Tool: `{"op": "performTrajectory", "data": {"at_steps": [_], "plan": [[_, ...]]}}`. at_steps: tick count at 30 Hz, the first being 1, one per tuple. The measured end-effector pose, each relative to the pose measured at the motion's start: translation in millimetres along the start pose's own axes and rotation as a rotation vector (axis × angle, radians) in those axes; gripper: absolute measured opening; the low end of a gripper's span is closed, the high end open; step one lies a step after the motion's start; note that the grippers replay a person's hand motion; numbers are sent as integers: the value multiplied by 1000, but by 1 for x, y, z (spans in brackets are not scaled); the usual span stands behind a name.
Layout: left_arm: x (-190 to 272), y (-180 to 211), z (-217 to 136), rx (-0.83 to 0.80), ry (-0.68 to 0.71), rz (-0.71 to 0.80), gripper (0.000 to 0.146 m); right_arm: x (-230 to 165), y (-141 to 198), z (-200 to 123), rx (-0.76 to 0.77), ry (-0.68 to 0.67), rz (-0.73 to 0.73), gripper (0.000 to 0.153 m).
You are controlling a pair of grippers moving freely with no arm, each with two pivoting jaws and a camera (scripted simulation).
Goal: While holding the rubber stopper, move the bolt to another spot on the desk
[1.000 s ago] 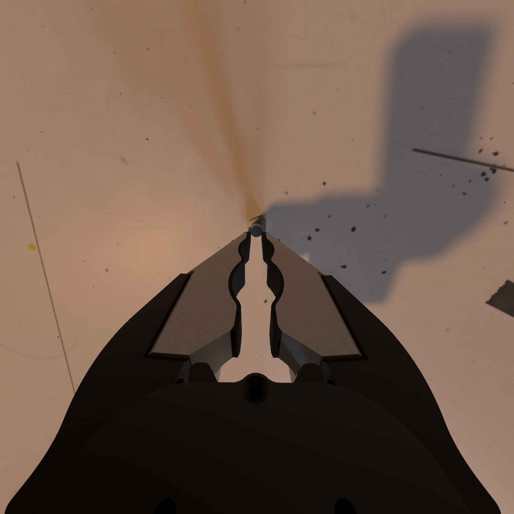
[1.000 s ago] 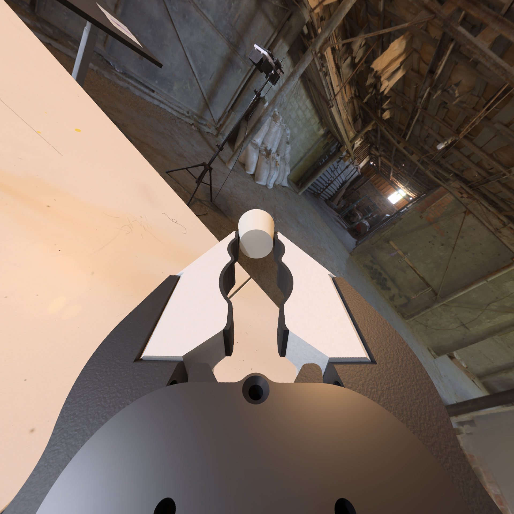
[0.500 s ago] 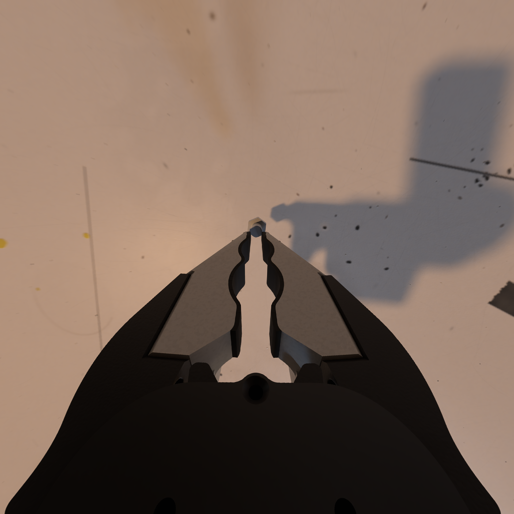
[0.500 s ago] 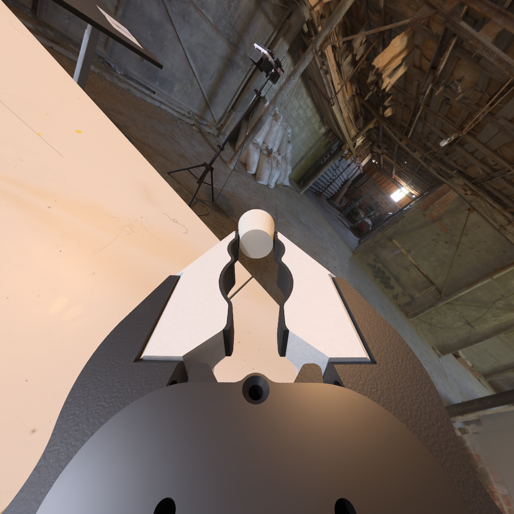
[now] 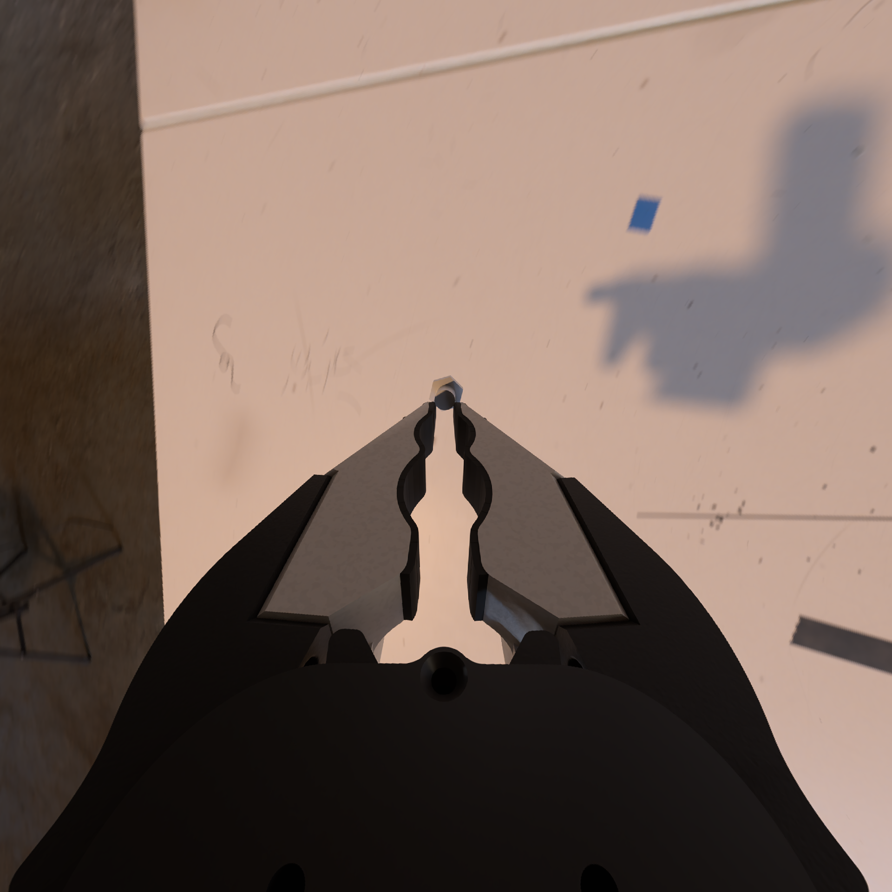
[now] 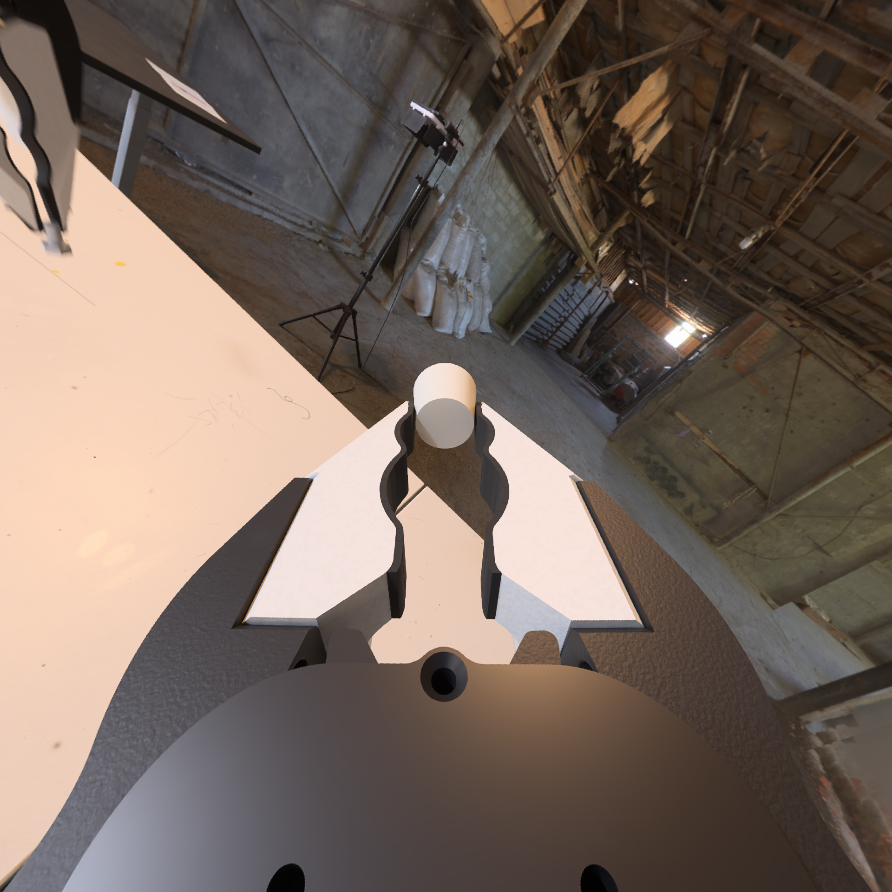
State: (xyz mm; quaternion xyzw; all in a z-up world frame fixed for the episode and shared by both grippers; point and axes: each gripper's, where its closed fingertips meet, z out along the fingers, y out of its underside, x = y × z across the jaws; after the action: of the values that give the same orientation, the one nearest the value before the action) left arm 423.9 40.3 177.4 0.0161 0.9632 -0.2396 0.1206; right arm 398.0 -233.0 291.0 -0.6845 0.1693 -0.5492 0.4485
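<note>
A: Report left gripper [image 5: 444,404].
B: Fingers clamped on the bolt [image 5: 447,392] at the tips; hex head points away from the camera. Bolt is held above the desk [image 5: 482,241], clear of the surface. A blue square mark [image 5: 643,215] and the gripper's shadow [image 5: 753,299] lie on the desk to the right.

A: Report right gripper [image 6: 444,410].
B: Fingers closed on the rubber stopper [image 6: 444,408], held beyond the desk edge, over the floor.

A: What does only the right wrist view show?
B: The left gripper from outside, top left, with a small grey part at its tips, probably the bolt; blur prevents confirmation. Also a tripod [image 6: 386,251] and stacked sacks [image 6: 453,280] on the floor.
</note>
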Motion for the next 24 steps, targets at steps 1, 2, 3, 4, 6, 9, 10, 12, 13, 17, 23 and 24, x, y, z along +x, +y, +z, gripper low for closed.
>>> {"op": "performTrajectory", "data": {"at_steps": [1, 2, 3, 4, 6, 9, 10, 12, 13, 17, 23, 24], "plan": [[4, -19, 11, 16, 28, 29, 7, 4, 0, -3, 3, 6, 5, 24], [10, -37, 24, 30, 57, 54, 7, 8, 0, -6, 3, 11, 12, 24], [17, -53, 39, 40, 89, 77, 7, 12, 2, -9, -1, 11, 19, 24], [24, -66, 55, 40, 120, 98, 7, 15, 4, -12, -10, 7, 27, 24], [38, -82, 89, 23, 165, 139, 7, 22, 10, -18, -30, -4, 49, 24], [58, -86, 137, -43, 226, 191, 7, 33, 20, -26, -61, -21, 79, 24], [63, -85, 151, -70, 241, 206, 7, 37, 23, -29, -69, -18, 86, 24], [70, -82, 172, -113, 264, 223, 7, 46, 27, -34, -69, -6, 102, 24], [73, -81, 180, -128, 276, 225, 7, 49, 28, -36, -64, -5, 118, 24], [75, -78, 197, -193, 290, 246, 7, 61, 33, -45, -50, 5, 160, 24], [73, -75, 207, -244, 282, 280, 7, 72, 32, -54, -22, 24, 191, 24], [72, -75, 207, -246, 277, 287, 7, 72, 31, -55, -17, 24, 194, 24]]}}
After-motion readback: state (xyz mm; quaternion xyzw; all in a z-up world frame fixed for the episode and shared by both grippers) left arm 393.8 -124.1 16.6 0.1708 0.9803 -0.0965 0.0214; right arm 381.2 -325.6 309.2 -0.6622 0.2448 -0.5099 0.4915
